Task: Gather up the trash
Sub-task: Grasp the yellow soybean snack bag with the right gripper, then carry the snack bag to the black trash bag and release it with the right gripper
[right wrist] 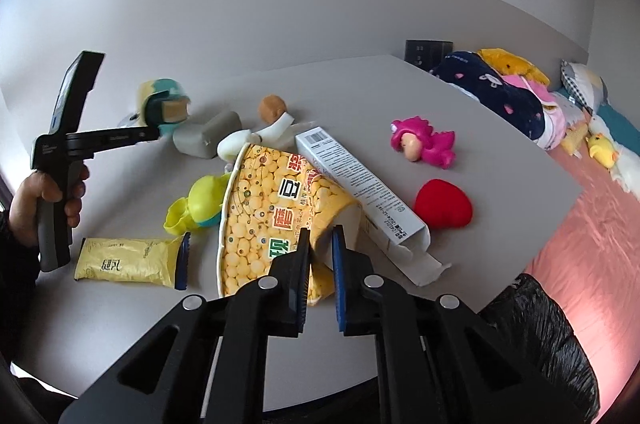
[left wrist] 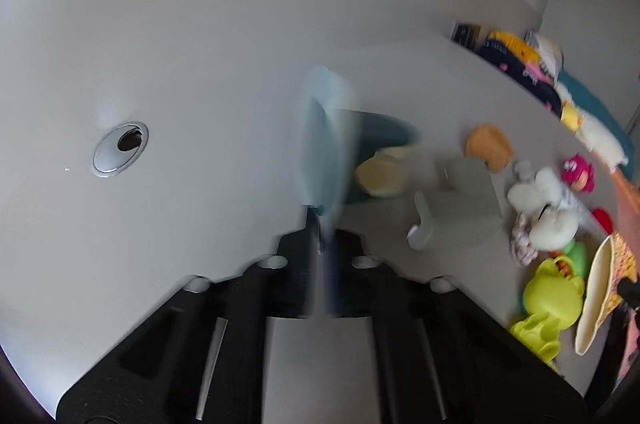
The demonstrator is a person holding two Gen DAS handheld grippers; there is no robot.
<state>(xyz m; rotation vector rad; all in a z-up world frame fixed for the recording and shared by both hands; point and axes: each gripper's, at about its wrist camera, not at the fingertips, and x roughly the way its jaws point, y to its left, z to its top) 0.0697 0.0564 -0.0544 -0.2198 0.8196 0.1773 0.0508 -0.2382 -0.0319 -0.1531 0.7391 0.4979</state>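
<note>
We have the right claw point(right wrist: 320, 244) low over the grey table point(right wrist: 120, 324), and the big yellow paper cup point(right wrist: 276, 207) lies on its side straight ahead of it, its wide rim turned left and its white base end toward us. The two blue-padded fingers point(right wrist: 338, 264) stand either side of that base end – the crushed wall of the cup sits between them and the pads press on it, so we read the right claw as clenched on the cup. Just right of the cup, touching its side, lies a long white carton point(right wrist: 360, 183) with its near flap torn open. To the left, near us, a yellow wrapper point(right wrist: 128, 260) lies flat on the table, apart from the cup. A black rubbish bag point(right wrist: 540, 336) bulges at the near right edge of the table.

Far left in the right view, a hand point(right wrist: 44, 199) holds the left claw point(right wrist: 158, 133) out toward a teal and cream toy point(right wrist: 164, 103). In its own view the left claw point(left wrist: 324, 224) has its fingers drawn together with no gap between them – clenched – and a pale blue smear of blur rises from the tips, too unclear for us to tell if anything is gripped.

Around the cup lie toys: a green frog point(right wrist: 200, 203), a pink doll point(right wrist: 424, 143), and a red heart point(right wrist: 442, 203) well to the right.
</note>
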